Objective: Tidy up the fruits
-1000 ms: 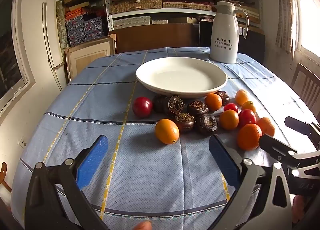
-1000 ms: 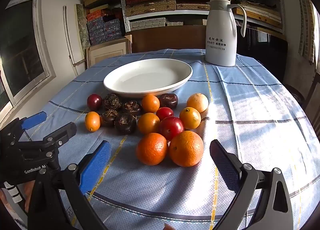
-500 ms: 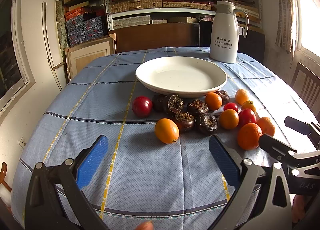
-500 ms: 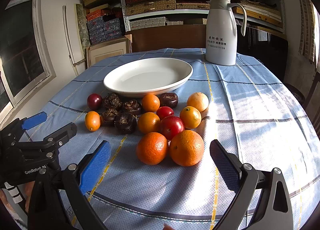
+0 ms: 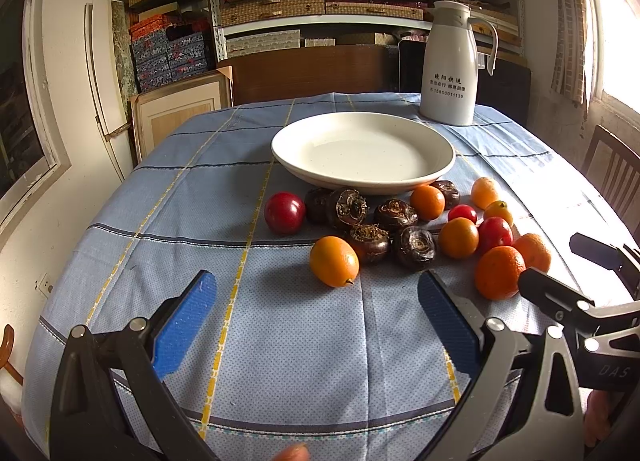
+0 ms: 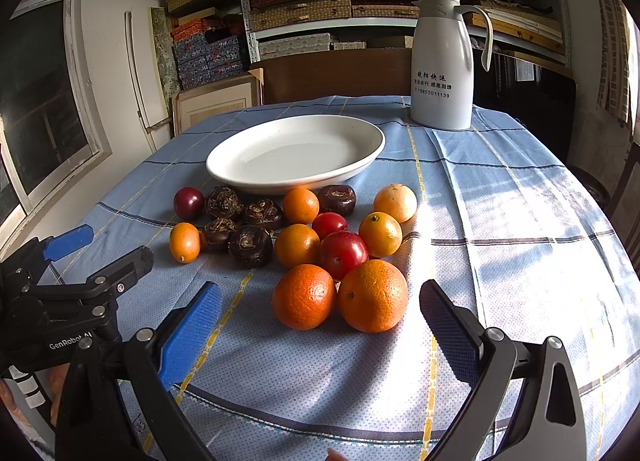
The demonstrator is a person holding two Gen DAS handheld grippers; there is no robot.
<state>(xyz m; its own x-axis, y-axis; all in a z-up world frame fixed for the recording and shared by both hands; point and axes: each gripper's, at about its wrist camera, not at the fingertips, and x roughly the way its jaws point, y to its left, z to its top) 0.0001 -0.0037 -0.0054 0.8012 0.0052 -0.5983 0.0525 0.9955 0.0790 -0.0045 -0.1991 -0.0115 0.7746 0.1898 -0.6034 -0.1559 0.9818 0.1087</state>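
Blue-checked cloth covers a round table (image 5: 168,189) where loose fruit waits just in front of an empty shallow white ceramic plate (image 5: 362,123); nothing has yet been placed in it. Both hand-held grippers hover low over the near edge of the table, each with its blue-padded fingers spread wide and holding nothing. The left gripper (image 5: 316,311) faces a small oval orange kumquat (image 5: 334,261) that lies straight ahead of its opening, slightly right of centre, its long axis slanting and its stem end towards the tool. Behind the kumquat sit dark brown water chestnuts (image 5: 414,248) and a glossy red plum (image 5: 284,212), all between tool and plate. The right gripper (image 6: 320,313) looks at two large round oranges (image 6: 304,297), which appear to touch, side by side directly between its fingers' line of reach, the nearest fruit to either tool. Beyond them cluster red plums (image 6: 343,254), smaller tangerines and another kumquat (image 6: 380,234). A tall white thermos jug (image 6: 441,61) stands beyond the plate to the right, well apart from the fruit. Judging by position, the right hand is nearer a pick: the oranges lie just ahead of it, and the plate is straight on past the pile. Whether the two oranges leave room for a finger between them cannot be told from this angle.
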